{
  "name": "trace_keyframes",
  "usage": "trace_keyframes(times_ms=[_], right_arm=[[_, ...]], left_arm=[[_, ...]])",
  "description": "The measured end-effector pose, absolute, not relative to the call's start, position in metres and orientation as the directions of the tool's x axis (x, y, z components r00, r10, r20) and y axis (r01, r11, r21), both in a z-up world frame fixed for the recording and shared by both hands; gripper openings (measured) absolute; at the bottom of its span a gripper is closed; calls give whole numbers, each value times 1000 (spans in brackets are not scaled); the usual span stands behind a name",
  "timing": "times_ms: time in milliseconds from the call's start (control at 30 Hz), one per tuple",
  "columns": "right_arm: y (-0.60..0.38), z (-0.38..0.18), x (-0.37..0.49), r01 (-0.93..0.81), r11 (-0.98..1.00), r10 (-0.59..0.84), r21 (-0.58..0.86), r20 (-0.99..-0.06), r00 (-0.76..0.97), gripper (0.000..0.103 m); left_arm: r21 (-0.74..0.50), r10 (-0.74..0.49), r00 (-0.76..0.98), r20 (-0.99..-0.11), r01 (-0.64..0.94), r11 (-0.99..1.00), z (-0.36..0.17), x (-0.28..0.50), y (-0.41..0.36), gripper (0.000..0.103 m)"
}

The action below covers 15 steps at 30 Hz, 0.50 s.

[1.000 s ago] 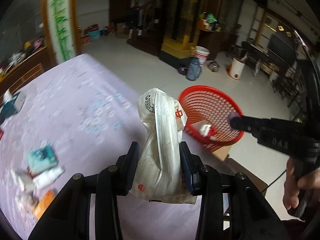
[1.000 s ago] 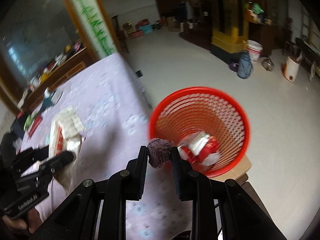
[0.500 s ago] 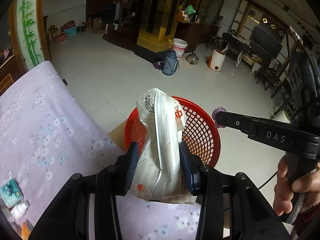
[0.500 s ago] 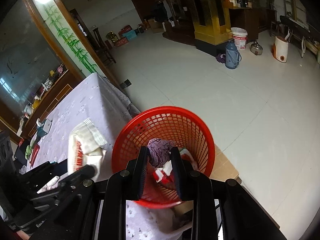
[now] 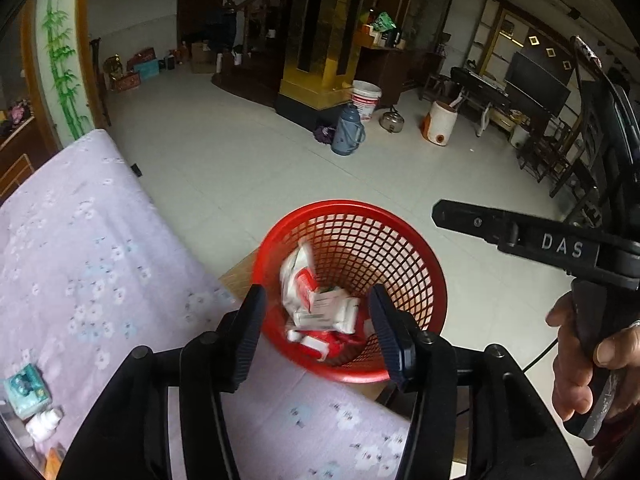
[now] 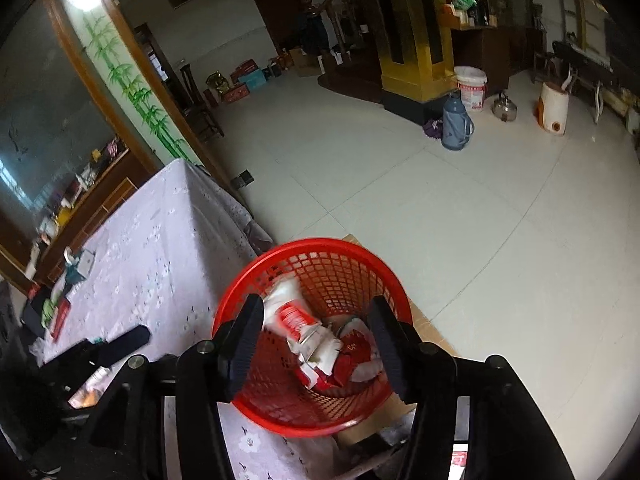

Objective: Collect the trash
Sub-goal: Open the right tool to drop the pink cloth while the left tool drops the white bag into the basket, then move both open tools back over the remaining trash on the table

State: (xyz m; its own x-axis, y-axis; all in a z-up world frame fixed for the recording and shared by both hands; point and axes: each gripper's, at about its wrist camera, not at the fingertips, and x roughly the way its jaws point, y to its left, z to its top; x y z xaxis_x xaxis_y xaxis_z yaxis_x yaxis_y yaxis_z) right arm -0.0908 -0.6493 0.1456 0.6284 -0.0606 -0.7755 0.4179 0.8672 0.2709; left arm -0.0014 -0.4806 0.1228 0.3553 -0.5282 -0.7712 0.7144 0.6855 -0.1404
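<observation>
Both my jaws are spread wide with nothing between them. My left gripper [image 5: 318,330] hangs over the near rim of the red basket [image 5: 416,240], which sits just off the edge of the table [image 5: 80,248] with its lilac flowered cloth. Seen through the left jaws, the white and red bag [image 5: 298,276] is inside the basket, blurred, lying against the near-left wall on top of the other wrappers [image 5: 332,320]; it is below and beyond my fingertips, touching neither. My right gripper [image 6: 318,332] is also above the basket [image 6: 360,252], its two fingers framing the opening; the same bag [image 6: 288,312] shows just right of the left finger, down in the basket with red and white packets [image 6: 352,356] beside it. In the left view my right gripper [image 5: 516,232] reaches in from the right, level with the far rim, my right hand [image 5: 580,360] wrapped on its handle. The purple wad can't be made out in the pile. A few small packets [image 5: 30,394] remain on the table at the lower left, well apart from the basket.
</observation>
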Motion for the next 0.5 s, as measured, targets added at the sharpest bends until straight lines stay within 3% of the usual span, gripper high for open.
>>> trace_keyframes(times_ms=[100, 233, 500], right_arm=[[-629, 147, -95, 415, 886, -109, 207, -778, 619, 63], [-595, 148, -103, 404, 907, -175, 119, -765, 619, 77], [-521, 145, -110, 307, 951, -172, 36, -763, 623, 81]], left_arm=[[-118, -508, 383, -771, 699, 705, 124, -7, -463, 53], [-94, -474, 428, -770, 658, 747, 124, -14, -431, 54], [-90, -413, 498, -763, 551, 830, 126, -23, -360, 54]])
